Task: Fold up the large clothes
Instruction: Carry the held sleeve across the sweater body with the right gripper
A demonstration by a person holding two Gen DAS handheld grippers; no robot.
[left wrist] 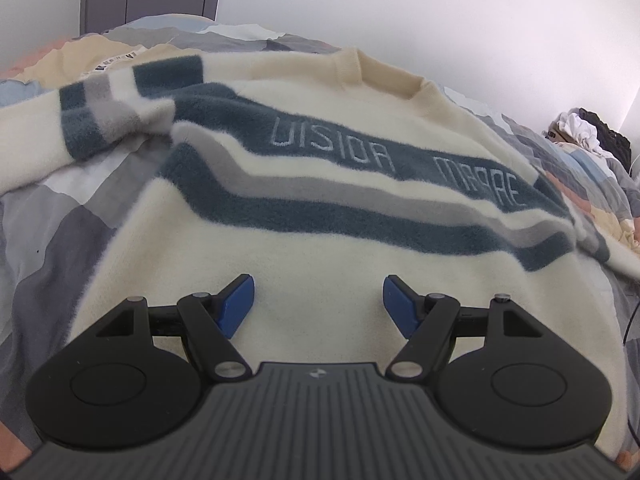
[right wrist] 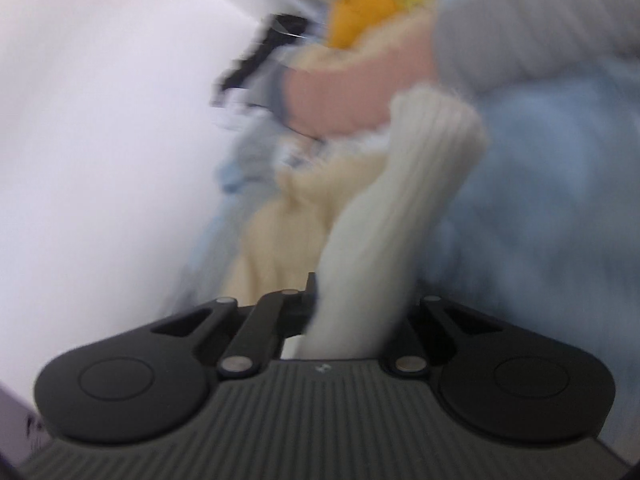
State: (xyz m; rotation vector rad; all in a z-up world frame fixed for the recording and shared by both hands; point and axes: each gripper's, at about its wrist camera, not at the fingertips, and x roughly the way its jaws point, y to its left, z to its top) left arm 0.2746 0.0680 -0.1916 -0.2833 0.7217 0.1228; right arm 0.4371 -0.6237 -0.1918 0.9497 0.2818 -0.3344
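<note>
A cream sweater (left wrist: 320, 248) with dark teal and grey stripes and pale lettering lies front-up on the bed. Its left sleeve (left wrist: 120, 108) is folded in across the upper left. My left gripper (left wrist: 319, 304) is open, its blue pads (left wrist: 240, 304) spread over the sweater's lower body, holding nothing. In the blurred right wrist view my right gripper (right wrist: 356, 300) is shut on the sweater's cream ribbed cuff (right wrist: 404, 200), which rises up out of the jaws.
The bed has a patchwork cover (left wrist: 60, 220) of grey, white, blue and peach. A pile of clothes (left wrist: 588, 132) sits at the far right by the white wall. The right wrist view shows blurred bedding (right wrist: 540, 180) and an orange item (right wrist: 360, 8).
</note>
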